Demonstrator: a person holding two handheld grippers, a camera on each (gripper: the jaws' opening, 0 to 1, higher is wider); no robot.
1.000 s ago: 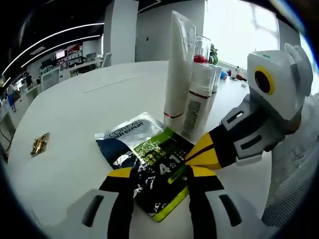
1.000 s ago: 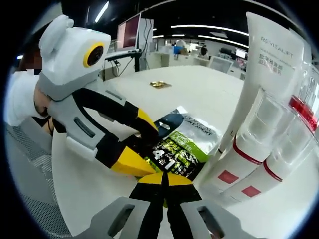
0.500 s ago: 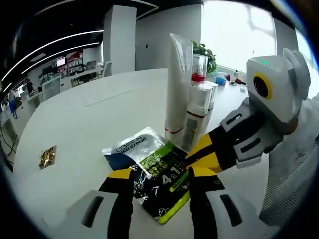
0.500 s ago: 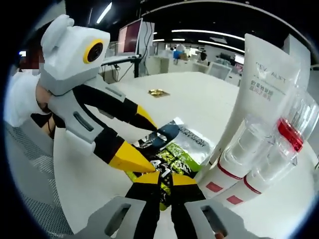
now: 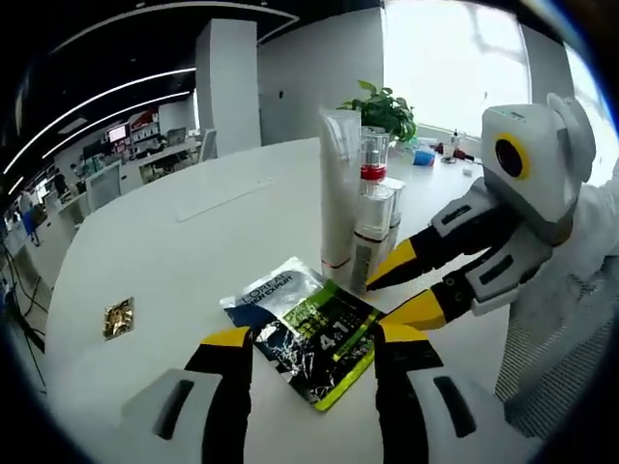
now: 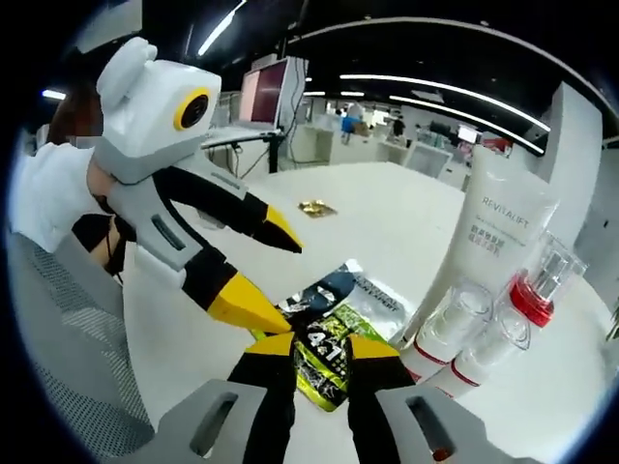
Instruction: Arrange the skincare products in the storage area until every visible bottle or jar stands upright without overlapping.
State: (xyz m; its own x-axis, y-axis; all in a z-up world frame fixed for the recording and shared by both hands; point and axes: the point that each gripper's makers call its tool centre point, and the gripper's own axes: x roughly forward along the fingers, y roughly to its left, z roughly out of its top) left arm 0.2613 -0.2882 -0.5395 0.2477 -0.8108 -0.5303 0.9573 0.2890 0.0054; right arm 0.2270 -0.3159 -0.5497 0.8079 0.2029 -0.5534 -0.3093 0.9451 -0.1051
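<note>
Skincare sachets (image 5: 305, 329) are lying flat on the white table (image 5: 174, 251), framed between the spread jaws of the left gripper (image 5: 305, 353). The right gripper (image 6: 311, 350) is being held just above their near edge, jaws parted and empty. Beyond, a white Revitalift tube (image 6: 488, 242) and capped bottles (image 6: 484, 338) are standing upright, touching.

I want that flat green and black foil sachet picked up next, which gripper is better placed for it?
Probably the left gripper: its open jaws straddle the green and black foil sachet. The right gripper is open too, but meets only the sachet's near edge, close beside the white tube.
</note>
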